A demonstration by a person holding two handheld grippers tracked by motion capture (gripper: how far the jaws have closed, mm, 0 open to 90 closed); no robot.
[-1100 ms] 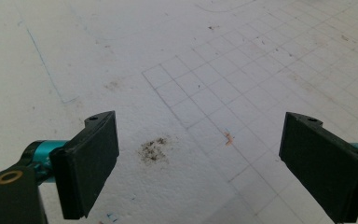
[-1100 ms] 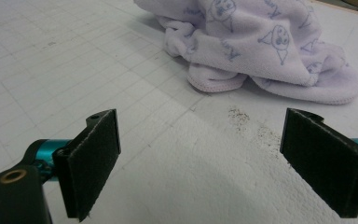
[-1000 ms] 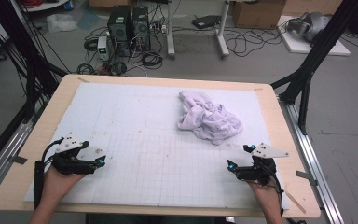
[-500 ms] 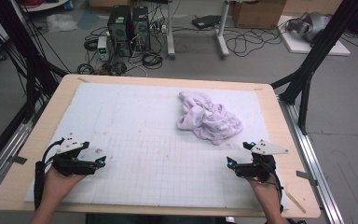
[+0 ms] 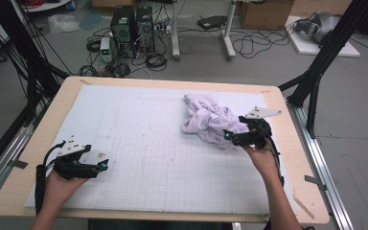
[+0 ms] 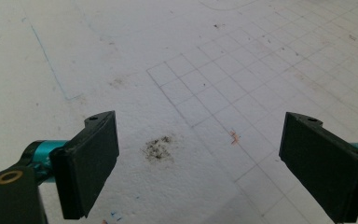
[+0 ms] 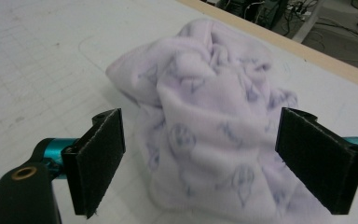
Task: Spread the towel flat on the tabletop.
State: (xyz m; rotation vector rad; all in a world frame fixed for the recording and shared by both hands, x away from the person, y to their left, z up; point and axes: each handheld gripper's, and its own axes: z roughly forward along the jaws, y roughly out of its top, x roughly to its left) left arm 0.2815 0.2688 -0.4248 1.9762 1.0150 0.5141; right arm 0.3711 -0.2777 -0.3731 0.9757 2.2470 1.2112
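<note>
A crumpled pale lilac cloth (image 5: 206, 117) with a faint print lies on the white gridded mat (image 5: 143, 143), right of the middle. My right gripper (image 5: 228, 136) is at the cloth's near right edge, open. In the right gripper view the cloth (image 7: 205, 130) bulges up between and beyond the two black jaws of my right gripper (image 7: 200, 163), which stand wide apart. My left gripper (image 5: 101, 166) is low over the mat at the near left, open, far from the cloth. In the left gripper view, bare mat (image 6: 182, 84) with a dark smudge (image 6: 158, 148) lies between the jaws.
The mat covers a wooden table (image 5: 294, 158) with black frame legs at both sides. Behind the far edge, on the floor, stand computer towers (image 5: 134, 24), cables and cardboard boxes. A pencil-like stick (image 5: 303, 208) lies at the table's near right corner.
My right gripper has moved forward from the near right of the mat up to the cloth's edge. The left gripper has stayed in place.
</note>
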